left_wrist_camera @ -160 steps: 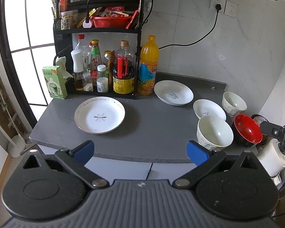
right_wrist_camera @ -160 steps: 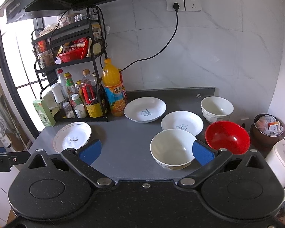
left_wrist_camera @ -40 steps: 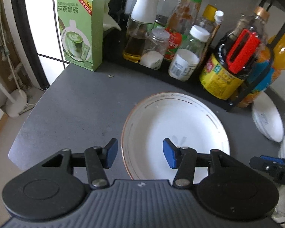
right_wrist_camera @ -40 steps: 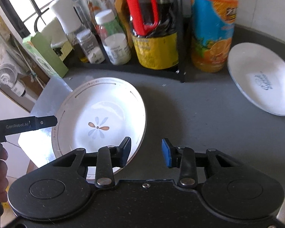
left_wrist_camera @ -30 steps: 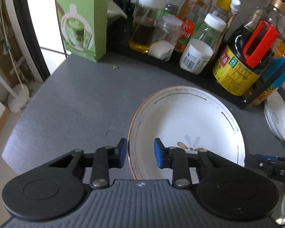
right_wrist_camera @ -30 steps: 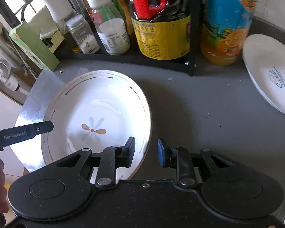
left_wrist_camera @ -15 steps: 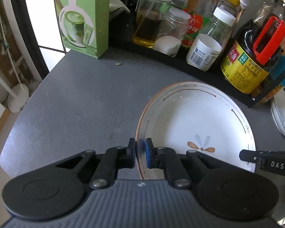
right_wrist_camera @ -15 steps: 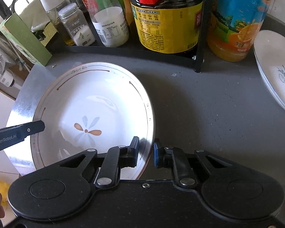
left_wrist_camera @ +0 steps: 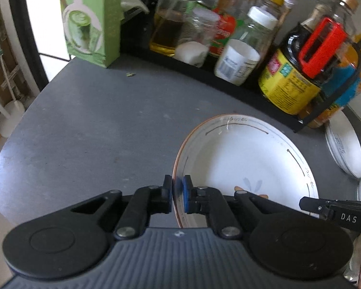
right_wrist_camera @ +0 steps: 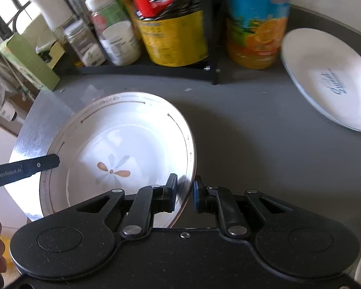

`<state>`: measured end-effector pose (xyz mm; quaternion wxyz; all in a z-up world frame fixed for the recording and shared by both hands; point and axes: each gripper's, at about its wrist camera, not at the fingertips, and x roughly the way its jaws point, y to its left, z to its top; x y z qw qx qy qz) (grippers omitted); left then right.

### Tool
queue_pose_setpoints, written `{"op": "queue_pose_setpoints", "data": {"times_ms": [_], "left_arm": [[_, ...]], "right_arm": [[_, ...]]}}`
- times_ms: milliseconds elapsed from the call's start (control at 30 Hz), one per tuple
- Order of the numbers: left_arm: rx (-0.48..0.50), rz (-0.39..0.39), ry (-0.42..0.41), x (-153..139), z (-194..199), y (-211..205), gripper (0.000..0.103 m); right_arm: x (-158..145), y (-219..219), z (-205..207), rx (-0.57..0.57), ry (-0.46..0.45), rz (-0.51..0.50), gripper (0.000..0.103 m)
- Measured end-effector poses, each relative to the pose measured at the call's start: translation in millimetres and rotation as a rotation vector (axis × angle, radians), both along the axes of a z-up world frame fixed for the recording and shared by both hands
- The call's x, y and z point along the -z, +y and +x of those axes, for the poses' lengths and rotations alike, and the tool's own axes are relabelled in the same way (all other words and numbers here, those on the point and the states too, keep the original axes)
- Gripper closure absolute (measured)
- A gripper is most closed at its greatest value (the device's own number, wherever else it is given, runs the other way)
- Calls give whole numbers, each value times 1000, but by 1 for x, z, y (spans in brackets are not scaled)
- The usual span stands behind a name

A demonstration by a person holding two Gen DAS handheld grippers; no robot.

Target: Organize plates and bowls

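A white plate with a flower motif (left_wrist_camera: 243, 163) and a thin brown rim is held between both grippers over the grey counter. My left gripper (left_wrist_camera: 177, 193) is shut on the plate's left rim. In the right wrist view the same plate (right_wrist_camera: 122, 149) is tilted, and my right gripper (right_wrist_camera: 184, 193) has its jaws closed around the right rim, with a small gap left on the outer side. A second white plate with blue script (right_wrist_camera: 325, 79) lies on the counter to the right; it also shows in the left wrist view (left_wrist_camera: 344, 149).
A black rack (left_wrist_camera: 228, 77) of sauce and oil bottles stands just behind the plate, with an orange juice bottle (right_wrist_camera: 255, 24) at its right end. A green carton (left_wrist_camera: 89, 21) stands at the back left. The counter edge (left_wrist_camera: 2, 149) drops off at the left.
Both grippers closed onto opposite rims of the flower plate. The plate has tipped up off the counter and shifted slightly toward the right.
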<state>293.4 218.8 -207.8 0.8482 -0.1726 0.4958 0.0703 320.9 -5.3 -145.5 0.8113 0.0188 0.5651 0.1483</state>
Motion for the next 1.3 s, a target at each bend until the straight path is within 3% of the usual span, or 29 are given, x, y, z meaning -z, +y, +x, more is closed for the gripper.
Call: {"op": "queue_pose_setpoints", "data": {"times_ms": [533, 1300], "left_arm": [[71, -27, -4, -10, 4, -62, 96], [111, -41, -72, -55, 42, -196, 96]], "right_arm": [[-20, -79, -21, -1, -108, 40, 93], [-47, -223, 7, 81, -204, 90, 94]]}}
